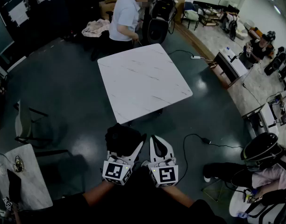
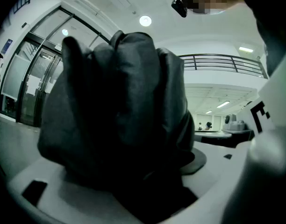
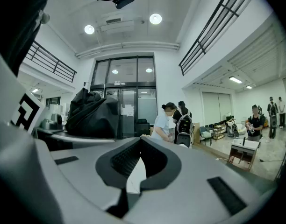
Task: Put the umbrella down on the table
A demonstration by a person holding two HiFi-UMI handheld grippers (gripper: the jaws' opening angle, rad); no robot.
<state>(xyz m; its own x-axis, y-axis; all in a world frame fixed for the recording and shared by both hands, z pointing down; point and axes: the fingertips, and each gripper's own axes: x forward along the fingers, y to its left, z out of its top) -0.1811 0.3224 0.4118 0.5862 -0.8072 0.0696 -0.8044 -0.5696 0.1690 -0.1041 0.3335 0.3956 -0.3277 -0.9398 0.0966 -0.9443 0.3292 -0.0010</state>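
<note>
A black folded umbrella [image 1: 119, 135] is gripped between the widely spread jaws of the left gripper [image 1: 128, 146] and held in the air above the dark floor [image 1: 68, 92]. Just beside it, the right gripper [image 1: 156, 141] is held with its jaws pressed together on nothing. The near edge of the white marbled tabletop [image 1: 143, 80] is seen just beyond the umbrella, its whole top open. A person [image 1: 124, 17] is seen at the far edge. A chair [image 1: 26, 122] is set well off to the left, and a cable [image 1: 199, 141] is laid across the floor to the right.
</note>
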